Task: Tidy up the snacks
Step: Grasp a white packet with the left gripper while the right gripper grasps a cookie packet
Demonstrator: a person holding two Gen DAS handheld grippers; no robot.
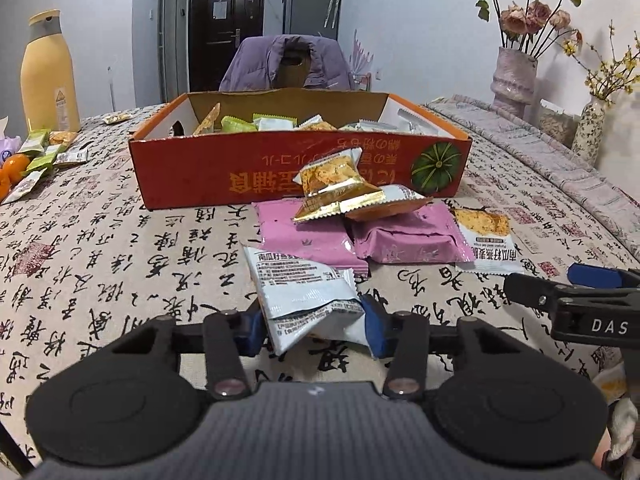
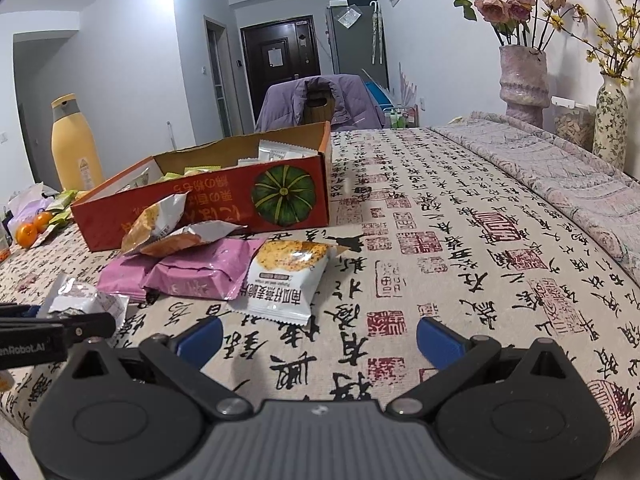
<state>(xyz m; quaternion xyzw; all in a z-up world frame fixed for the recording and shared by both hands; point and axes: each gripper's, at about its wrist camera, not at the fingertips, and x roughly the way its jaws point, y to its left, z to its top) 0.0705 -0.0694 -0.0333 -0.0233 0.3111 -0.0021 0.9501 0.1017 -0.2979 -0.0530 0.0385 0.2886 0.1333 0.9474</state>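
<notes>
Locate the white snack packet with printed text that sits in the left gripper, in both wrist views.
Left wrist: white snack packet low centre, pinched between the left gripper pads.
Right wrist: far left, crumpled, just above the left gripper's black finger.
Shared landmark: the pumpkin picture on the orange box.

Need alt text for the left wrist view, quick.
The left gripper is shut on a white snack packet on the calligraphy tablecloth. Beyond lie pink packets, a gold packet and the red snack box.
</notes>
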